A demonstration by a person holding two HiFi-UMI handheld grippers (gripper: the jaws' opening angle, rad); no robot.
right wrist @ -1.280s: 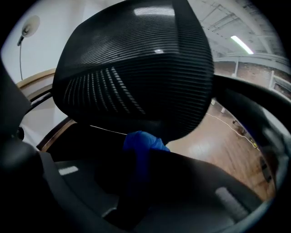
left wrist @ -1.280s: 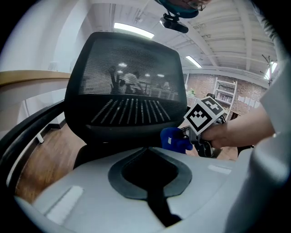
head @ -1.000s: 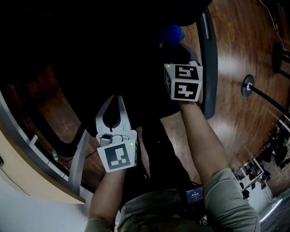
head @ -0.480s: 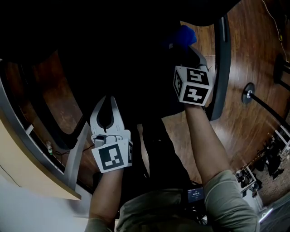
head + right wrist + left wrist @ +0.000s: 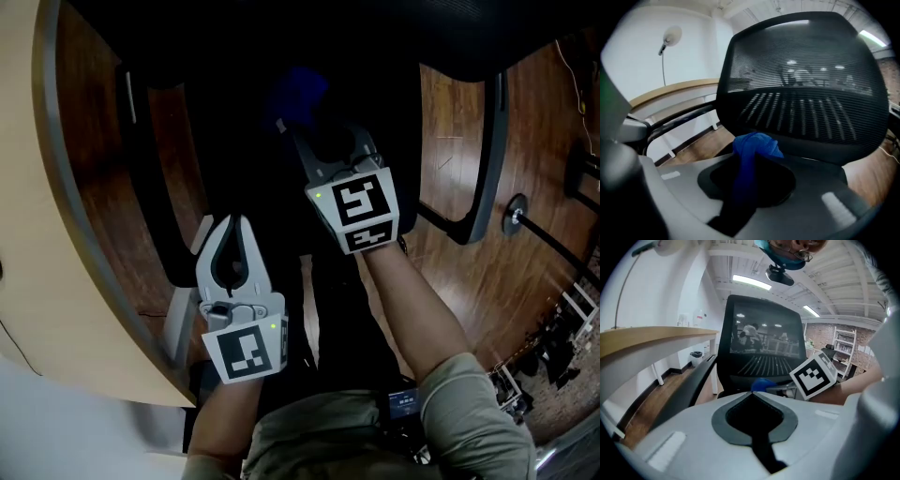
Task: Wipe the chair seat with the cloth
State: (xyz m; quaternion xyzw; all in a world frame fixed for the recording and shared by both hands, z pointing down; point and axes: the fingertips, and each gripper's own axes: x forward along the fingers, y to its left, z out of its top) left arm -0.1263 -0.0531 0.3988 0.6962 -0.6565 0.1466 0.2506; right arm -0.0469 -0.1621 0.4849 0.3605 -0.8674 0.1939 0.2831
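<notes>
On my feed the right gripper was clamped on the blue cloth. Its own view showed the fabric pinched between the two jaws, running down the gap and bunching in a knot just past the tips. The cloth hung over the black chair seat, towards the seat's rear edge and just in front of the mesh backrest. I could not tell whether it touched the seat, because the seat was so dark in the head view that I could barely trace its outline.

The left gripper had its jaws together, tips meeting with nothing between them. It sat nearer the seat's front edge, on the left side, well apart from the cloth. From its view I could see the cloth and the right gripper's marker cube ahead and a little to the right.

A dark armrest flanked the seat's right edge. The pale wooden desk curved along the left, with brown wood floor beneath everything.
</notes>
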